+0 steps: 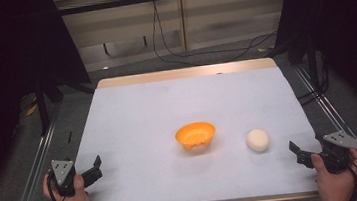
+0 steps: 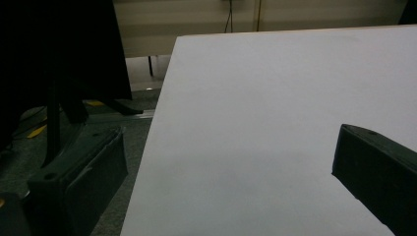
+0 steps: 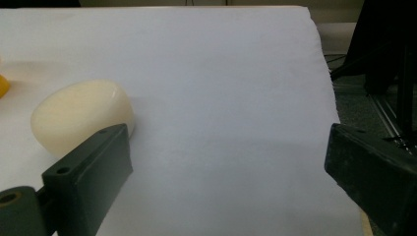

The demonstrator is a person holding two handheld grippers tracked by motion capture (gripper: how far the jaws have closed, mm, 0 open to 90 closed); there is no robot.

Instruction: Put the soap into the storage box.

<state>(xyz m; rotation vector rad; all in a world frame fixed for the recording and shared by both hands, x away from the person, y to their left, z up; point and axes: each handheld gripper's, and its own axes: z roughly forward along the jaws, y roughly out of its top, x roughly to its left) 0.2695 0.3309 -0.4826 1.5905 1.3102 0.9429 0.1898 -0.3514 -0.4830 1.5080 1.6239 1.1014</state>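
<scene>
two things sit on the table (image 1: 133, 115) in the high view: one orange bowl (image 1: 195, 135) near the middle and one cream ball (image 1: 257, 140) just right of it. left hand-held gripper (image 1: 96, 168) and right hand-held gripper (image 1: 295, 151) hover at the near corners, jaws apart, nothing in them. left gripper view: bare table (image 2: 275, 98) between spread jaws. right gripper view: one ball (image 3: 78, 115) behind its left jaw.

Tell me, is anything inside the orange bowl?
The orange bowl looks empty in the high view: just its orange inside. Its near wall hides part of the bottom, so something tiny could sit there. The cream ball lies outside, on the white table.
</scene>
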